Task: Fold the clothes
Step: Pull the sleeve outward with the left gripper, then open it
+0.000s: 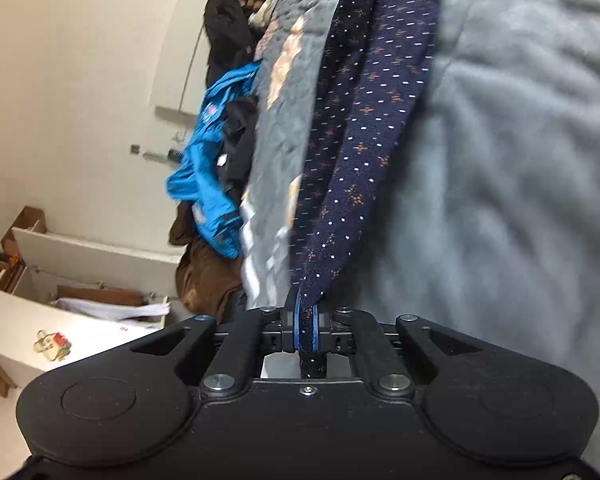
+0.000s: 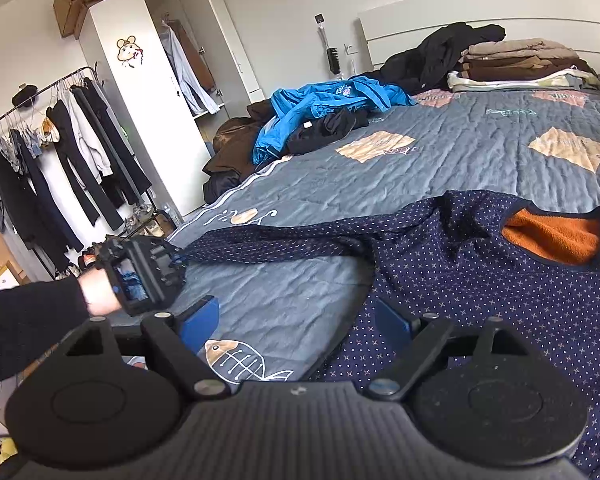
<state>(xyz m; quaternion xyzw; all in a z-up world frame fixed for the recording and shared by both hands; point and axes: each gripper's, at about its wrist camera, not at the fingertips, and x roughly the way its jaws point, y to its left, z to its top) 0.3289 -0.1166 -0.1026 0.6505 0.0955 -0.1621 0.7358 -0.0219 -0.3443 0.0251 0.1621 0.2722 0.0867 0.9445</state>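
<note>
The navy dotted top (image 2: 480,280) lies spread on the grey quilt (image 2: 420,160), its sleeve (image 2: 268,242) stretched out to my left gripper (image 1: 305,330), clamped tight on the cuff. My right gripper (image 2: 296,324) hovers wide open over the top's edge, holding nothing.

The left wrist view, rolled sideways, looks close along the navy sleeve (image 1: 352,184); the right wrist view looks low across the bed (image 2: 440,148) from its near edge. Both show the blue jacket (image 1: 208,160).
</note>
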